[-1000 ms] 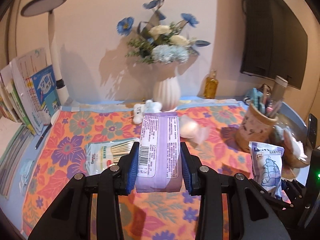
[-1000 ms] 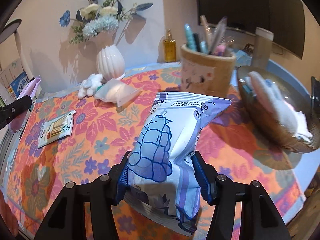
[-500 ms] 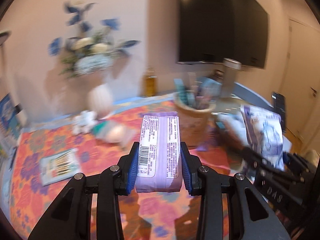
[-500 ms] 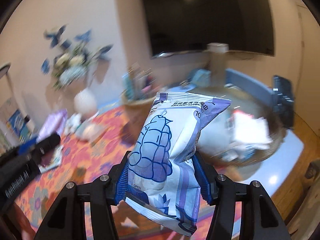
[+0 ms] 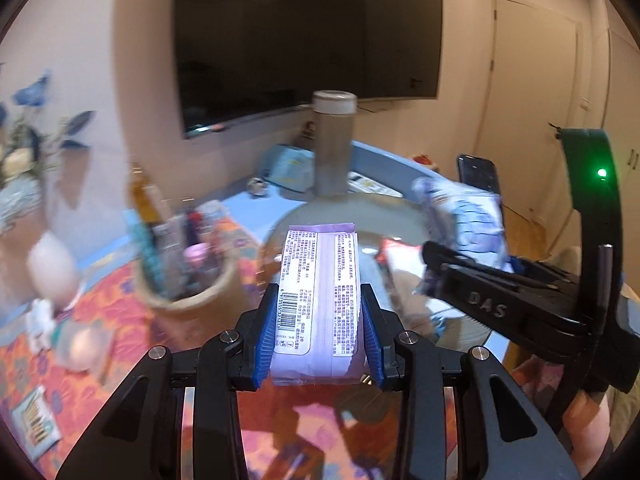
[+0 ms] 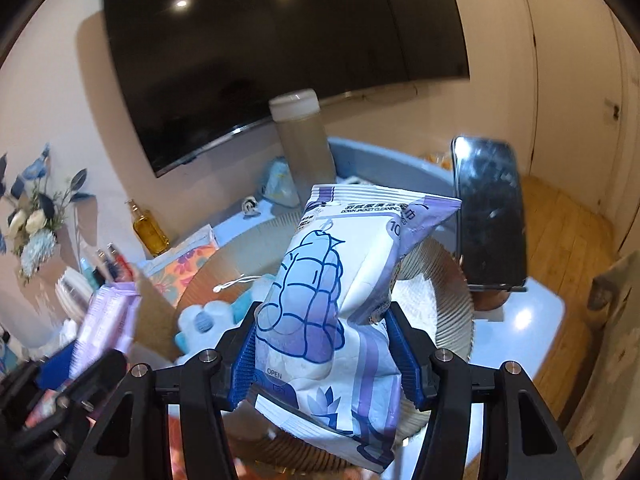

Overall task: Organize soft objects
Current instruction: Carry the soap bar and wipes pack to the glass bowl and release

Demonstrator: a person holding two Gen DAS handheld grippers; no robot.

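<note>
**Q:** At the centre of each wrist view, what is being held?

**A:** The left gripper [image 5: 318, 332] is clamped on a lilac wipes pack [image 5: 318, 300], its white label of small print and a barcode facing up. The right gripper [image 6: 326, 354] is clamped on a white and blue wipes pack [image 6: 340, 300] printed with a puffy jacket outline and the word OPEN. Both packs sag a little beyond the blue pads, so they look soft and pliable.

**Q:** What has changed in the last second?

**A:** A second ago both views looked across the floral tablecloth toward a vase of flowers. Now they have swung to the ribbed woven basket [image 6: 452, 296] at the table's end, filling the middle and lower right of the right view. The television [image 6: 280, 48] takes up the upper part of the frame.

**Q:** What does that mean for the task?

**A:** Probably both packs are about to be dropped in. The basket already holds white tissue and a blue and white soft item. Neither pack has been let go.

**Q:** Anything close by?

**A:** A dark phone [image 6: 488, 216] stands upright at the basket's right rim, and a pen cup [image 5: 188, 280] sits left of the basket.
</note>
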